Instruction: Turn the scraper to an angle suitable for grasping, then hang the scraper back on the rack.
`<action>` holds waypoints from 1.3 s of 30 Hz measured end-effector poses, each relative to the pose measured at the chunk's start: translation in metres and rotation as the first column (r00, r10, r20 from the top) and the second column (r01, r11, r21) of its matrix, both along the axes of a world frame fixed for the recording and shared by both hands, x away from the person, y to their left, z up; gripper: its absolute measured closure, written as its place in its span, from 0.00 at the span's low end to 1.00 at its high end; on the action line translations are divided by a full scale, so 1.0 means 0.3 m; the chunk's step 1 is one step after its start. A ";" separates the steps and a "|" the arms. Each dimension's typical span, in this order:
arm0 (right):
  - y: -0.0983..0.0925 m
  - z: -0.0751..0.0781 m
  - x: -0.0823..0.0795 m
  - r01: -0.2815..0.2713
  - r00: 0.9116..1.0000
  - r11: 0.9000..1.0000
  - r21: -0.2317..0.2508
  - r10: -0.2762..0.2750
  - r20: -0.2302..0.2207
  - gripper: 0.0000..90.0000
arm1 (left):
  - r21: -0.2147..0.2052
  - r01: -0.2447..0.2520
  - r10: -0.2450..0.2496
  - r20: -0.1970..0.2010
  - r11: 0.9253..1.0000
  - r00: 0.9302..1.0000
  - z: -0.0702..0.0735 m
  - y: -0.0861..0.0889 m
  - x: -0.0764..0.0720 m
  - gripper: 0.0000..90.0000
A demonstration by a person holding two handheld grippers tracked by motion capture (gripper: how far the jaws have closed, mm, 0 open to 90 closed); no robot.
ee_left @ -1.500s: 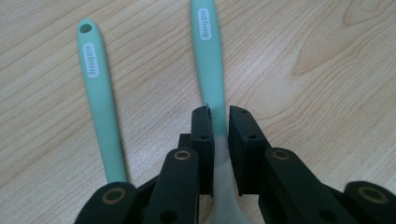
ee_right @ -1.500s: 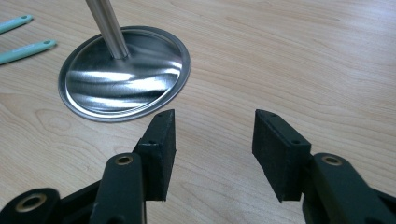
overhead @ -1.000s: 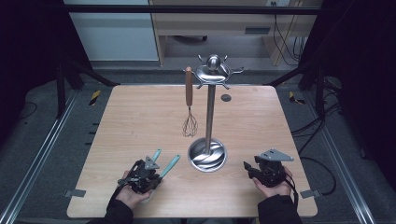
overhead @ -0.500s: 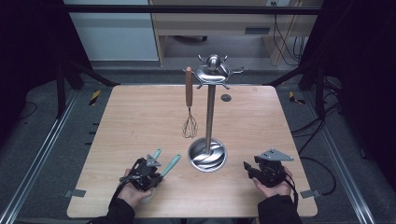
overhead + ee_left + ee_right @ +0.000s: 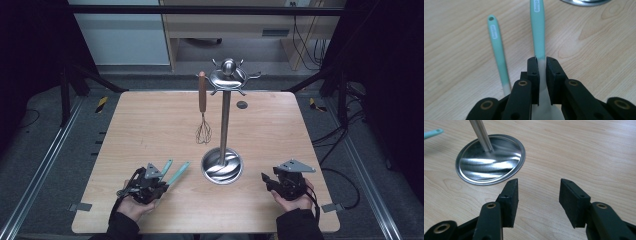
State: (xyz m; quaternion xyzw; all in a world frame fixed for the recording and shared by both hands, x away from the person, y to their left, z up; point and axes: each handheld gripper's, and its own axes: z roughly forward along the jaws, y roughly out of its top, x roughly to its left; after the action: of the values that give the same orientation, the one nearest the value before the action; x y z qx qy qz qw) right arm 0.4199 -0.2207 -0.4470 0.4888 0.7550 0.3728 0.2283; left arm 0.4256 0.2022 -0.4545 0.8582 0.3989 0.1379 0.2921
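Currently the left gripper (image 5: 542,62) is clamped on one teal-handled spatula (image 5: 537,27); right gripper (image 5: 539,185) jaws stand wide apart, empty, beside the stand base (image 5: 490,160).

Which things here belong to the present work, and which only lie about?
In use:
- left tongs, shut on the held teal utensil
- second teal utensil beside it
- steel rack, whisk hanging

Lying about:
- right tongs, open, empty
- small dark disc
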 end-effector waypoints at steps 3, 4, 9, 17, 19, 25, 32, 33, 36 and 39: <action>-0.001 0.002 -0.001 0.002 1.000 1.000 0.007 -0.002 -0.003 0.55 | -0.018 -0.013 0.014 0.039 1.000 0.999 0.022 0.021 -0.004 0.91; -0.001 0.002 -0.001 0.000 1.000 1.000 0.010 0.000 -0.004 0.55 | -0.024 -0.017 0.018 0.048 1.000 0.999 0.026 0.025 -0.005 0.91; -0.003 0.002 -0.001 0.013 1.000 1.000 0.010 -0.013 0.000 0.55 | -0.071 -0.034 0.040 0.095 0.997 0.995 0.051 0.045 -0.014 0.91; -0.009 0.001 0.003 0.027 1.000 1.000 0.012 -0.027 0.004 0.54 | -0.165 -0.042 0.075 0.201 0.985 0.977 0.113 0.071 -0.036 0.91; -0.010 0.001 0.004 0.027 1.000 1.000 0.012 -0.027 0.003 0.54 | -0.179 -0.039 0.079 0.224 0.983 0.971 0.130 0.076 -0.041 0.91; -0.012 -0.001 0.005 0.029 1.000 0.999 0.018 -0.029 -0.002 0.54 | -0.234 -0.036 0.107 0.298 0.972 0.949 0.182 0.095 -0.063 0.91; -0.013 -0.001 0.006 0.034 0.999 0.999 0.019 -0.034 -0.002 0.53 | -0.293 -0.027 0.135 0.357 0.956 0.924 0.234 0.113 -0.089 0.91; -0.014 -0.001 0.007 0.032 0.999 0.999 0.017 -0.032 0.001 0.53 | -0.295 -0.025 0.135 0.362 0.955 0.922 0.239 0.114 -0.092 0.91; -0.014 -0.001 0.008 0.034 0.999 0.999 0.016 -0.034 0.002 0.53 | -0.311 -0.015 0.138 0.378 0.950 0.916 0.259 0.116 -0.104 0.90; -0.014 -0.001 0.007 0.036 0.999 0.999 0.017 -0.036 0.002 0.53 | -0.322 -0.004 0.137 0.392 0.947 0.909 0.276 0.111 -0.113 0.90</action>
State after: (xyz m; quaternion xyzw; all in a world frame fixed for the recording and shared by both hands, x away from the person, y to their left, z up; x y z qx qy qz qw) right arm 0.4221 -0.2249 -0.4473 0.5038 0.7427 0.3756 0.2314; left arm 0.3915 0.2356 -0.3717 0.7375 0.3766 0.2601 0.4966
